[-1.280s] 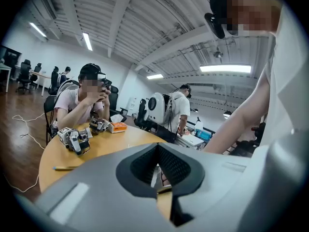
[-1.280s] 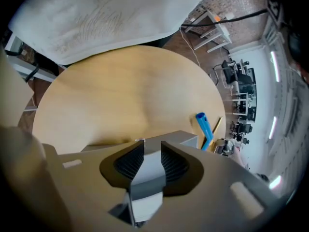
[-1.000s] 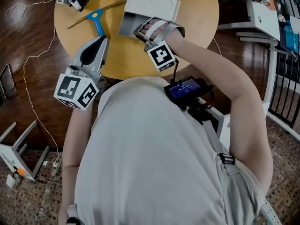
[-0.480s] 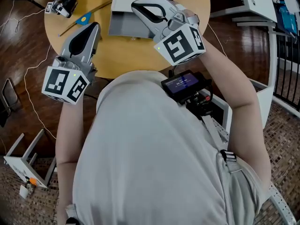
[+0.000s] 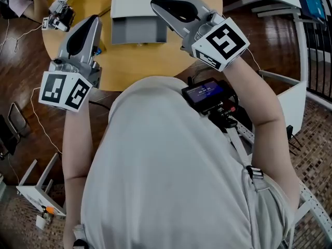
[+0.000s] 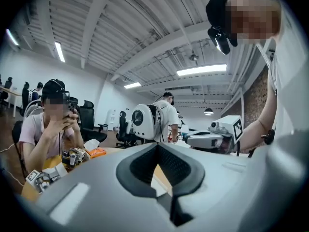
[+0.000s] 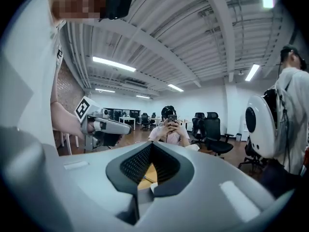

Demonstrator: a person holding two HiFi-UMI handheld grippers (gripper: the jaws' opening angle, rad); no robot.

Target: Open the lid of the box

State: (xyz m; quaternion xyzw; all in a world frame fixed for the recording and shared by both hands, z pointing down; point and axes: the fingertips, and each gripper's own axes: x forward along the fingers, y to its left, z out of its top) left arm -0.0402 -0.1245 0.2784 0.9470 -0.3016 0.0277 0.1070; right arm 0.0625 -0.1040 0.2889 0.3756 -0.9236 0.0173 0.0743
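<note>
Lifted clear since a second ago, your right gripper (image 5: 162,5) is clenched empty; your left gripper (image 5: 92,21) likewise. The box (image 5: 137,32) lies open, lid (image 5: 140,1) back, on the table (image 5: 155,58).

**Box** (image 5: 139,19): one, rectangular, in two tones. It lies on the far half of the round wooden table (image 5: 155,61), near the middle, with its edges square to the head view.

**Lid** (image 5: 140,3): white, flat panel. The face on show is plain except for a faint curved line. It is open, swung to the far side, and meets the base along one long edge. Whether it stands upright or leans back cannot be told.

**Base** (image 5: 139,31): grey and shallow, on the near side. It is uncovered, and its interior is an even grey.
</note>
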